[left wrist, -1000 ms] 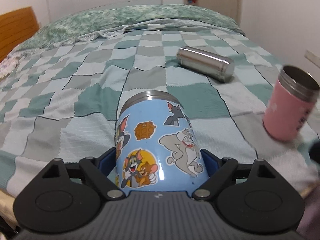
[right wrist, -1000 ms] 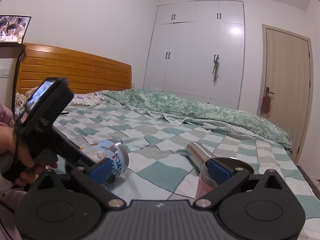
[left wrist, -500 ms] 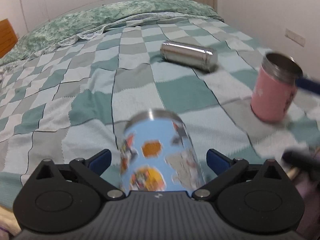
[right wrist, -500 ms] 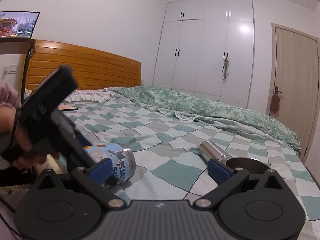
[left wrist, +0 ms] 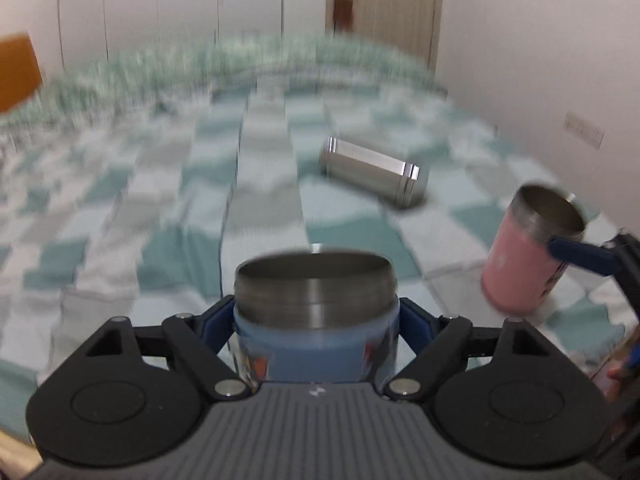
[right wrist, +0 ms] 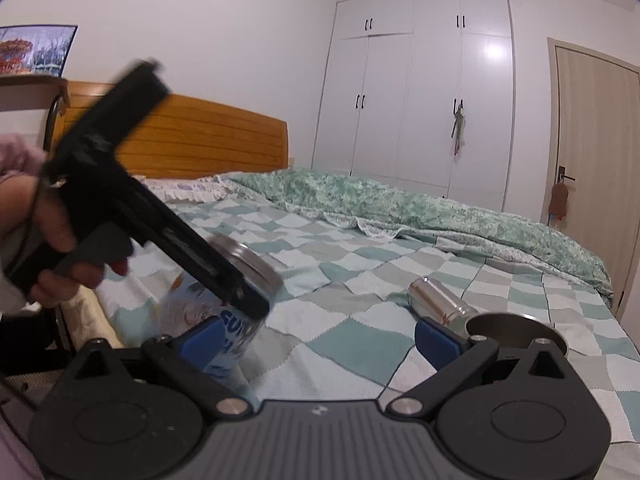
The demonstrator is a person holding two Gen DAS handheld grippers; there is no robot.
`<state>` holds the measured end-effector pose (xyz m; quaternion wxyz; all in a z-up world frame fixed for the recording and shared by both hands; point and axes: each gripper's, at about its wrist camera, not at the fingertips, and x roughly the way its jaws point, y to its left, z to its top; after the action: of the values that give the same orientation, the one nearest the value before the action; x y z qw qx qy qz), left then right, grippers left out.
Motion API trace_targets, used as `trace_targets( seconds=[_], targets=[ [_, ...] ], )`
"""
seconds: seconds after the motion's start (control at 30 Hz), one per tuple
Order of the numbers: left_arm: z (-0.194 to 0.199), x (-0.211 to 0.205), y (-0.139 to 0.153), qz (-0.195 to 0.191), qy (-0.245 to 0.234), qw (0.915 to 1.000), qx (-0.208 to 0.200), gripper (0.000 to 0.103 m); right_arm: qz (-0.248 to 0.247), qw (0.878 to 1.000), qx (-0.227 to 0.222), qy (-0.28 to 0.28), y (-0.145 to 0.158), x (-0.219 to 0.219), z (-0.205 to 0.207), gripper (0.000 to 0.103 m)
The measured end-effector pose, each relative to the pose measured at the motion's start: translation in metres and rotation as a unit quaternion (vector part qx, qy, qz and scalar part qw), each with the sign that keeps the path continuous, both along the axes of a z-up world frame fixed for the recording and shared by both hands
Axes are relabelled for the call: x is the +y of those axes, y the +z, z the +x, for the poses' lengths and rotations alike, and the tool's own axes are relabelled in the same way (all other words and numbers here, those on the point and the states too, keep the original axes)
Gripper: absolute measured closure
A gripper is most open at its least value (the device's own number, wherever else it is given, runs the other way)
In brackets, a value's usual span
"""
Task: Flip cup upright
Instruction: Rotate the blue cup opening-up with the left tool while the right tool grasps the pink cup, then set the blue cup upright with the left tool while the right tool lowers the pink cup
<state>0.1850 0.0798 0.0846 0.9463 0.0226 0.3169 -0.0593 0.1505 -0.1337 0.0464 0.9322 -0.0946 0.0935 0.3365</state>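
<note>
Glossy steel flask (left wrist: pixel 374 172); brushed-metal rim on the blue cup (left wrist: pixel 316 312); soft cloth quilt (right wrist: pixel 360 280); varnished wooden headboard (right wrist: pixel 208 140).

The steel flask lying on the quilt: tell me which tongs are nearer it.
Right. The right tongs are open beside the pink cup, just short of the steel flask; the left tongs clamp the blue cup, farther back.

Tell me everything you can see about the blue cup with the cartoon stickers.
The blue cup has a light blue body with blurred cartoon stickers and a bare steel, ridged band round its open mouth. The left gripper is shut on it, a blue finger pad against each side just under the band. In the right wrist view it is tilted over the checked bedspread, mouth up and slanted toward the bed. Motion blur hides whether its base touches the cloth.
</note>
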Motion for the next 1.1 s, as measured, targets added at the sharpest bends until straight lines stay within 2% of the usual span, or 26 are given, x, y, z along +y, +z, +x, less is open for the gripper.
trace_targets(
  seconds=[0.07, 0.2, 0.3, 0.43, 0.57, 0.63, 0.9, 0.97, 1.0, 1.1],
  targets=[
    [-0.006, -0.005, 0.002, 0.012, 0.007, 0.9994, -0.031, 0.018, 0.005, 1.0, -0.007, -0.001, 0.002, 0.001, -0.001, 0.001],
    [-0.015, -0.01, 0.0, 0.007, 0.014, 0.9976, -0.068, 0.018, 0.009, 1.0, -0.014, -0.008, 0.004, 0.001, -0.001, 0.001],
    [-0.018, -0.012, 0.0, -0.002, 0.019, 0.9976, -0.067, 0.018, 0.01, 1.0, -0.016, -0.014, 0.004, 0.001, -0.001, 0.001],
    [-0.024, -0.016, -0.001, 0.016, 0.016, 0.997, -0.075, 0.018, 0.014, 1.0, -0.019, -0.02, 0.004, 0.0, -0.003, 0.001],
    [-0.023, -0.012, -0.025, 0.007, 0.016, 0.998, -0.061, 0.018, 0.015, 0.999, -0.02, -0.028, 0.001, -0.001, -0.004, 0.002],
    [-0.029, -0.012, -0.036, 0.006, 0.014, 0.9955, -0.094, 0.018, 0.011, 0.999, -0.019, -0.033, -0.002, 0.0, -0.004, 0.002],
    [-0.034, -0.016, -0.032, 0.009, 0.019, 0.9955, -0.093, 0.017, 0.008, 0.999, -0.011, -0.034, -0.007, 0.0, -0.007, 0.002],
    [-0.04, -0.016, -0.028, 0.01, 0.02, 0.9944, -0.103, 0.003, 0.009, 0.999, -0.011, -0.037, -0.006, -0.001, -0.008, 0.002],
    [-0.046, -0.015, -0.023, 0.005, 0.017, 0.993, -0.117, 0.0, 0.01, 0.999, -0.012, -0.038, -0.006, -0.003, -0.009, 0.002],
    [-0.06, -0.013, -0.008, -0.01, 0.018, 0.99, -0.14, 0.0, 0.015, 0.999, -0.017, -0.043, -0.004, -0.008, -0.017, 0.002]
  ],
)
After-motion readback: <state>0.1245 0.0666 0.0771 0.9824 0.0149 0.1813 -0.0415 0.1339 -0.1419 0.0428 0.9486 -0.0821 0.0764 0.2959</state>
